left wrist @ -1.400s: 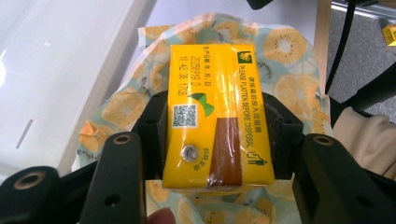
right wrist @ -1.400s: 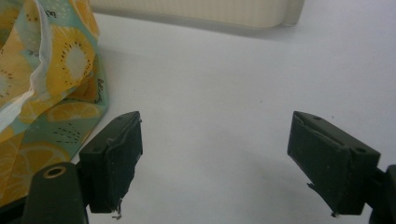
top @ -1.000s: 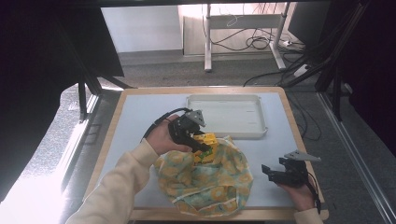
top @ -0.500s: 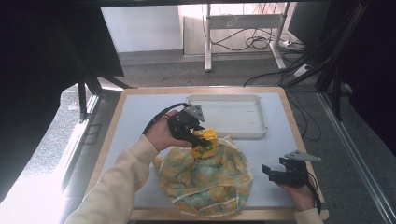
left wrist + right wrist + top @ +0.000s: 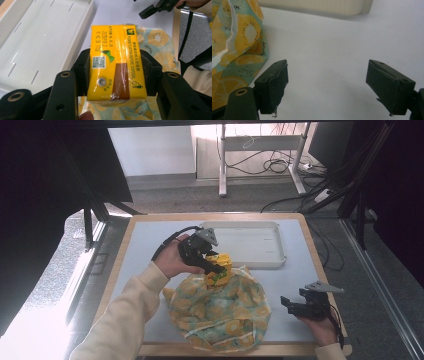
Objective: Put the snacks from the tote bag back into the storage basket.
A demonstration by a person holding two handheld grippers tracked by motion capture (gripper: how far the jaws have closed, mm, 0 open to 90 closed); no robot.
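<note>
2 grippers over table (image 5: 150,250). Left gripper (image 5: 212,265) clamped on yellow drink carton (image 5: 218,269), pads (image 5: 83,67) pressing both sides, carton held just above mouth of fruit-print bag (image 5: 220,312), near white tray (image 5: 250,245). Right gripper (image 5: 290,305) low at table's right edge, well apart from bag, jaws spread wide, nothing between pads (image 5: 274,82).

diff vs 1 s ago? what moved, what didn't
Left gripper, shut on the yellow drink carton throughout, drifted slightly toward the white tray. Unchanged: right gripper open over the table, fruit-print bag in place.
</note>
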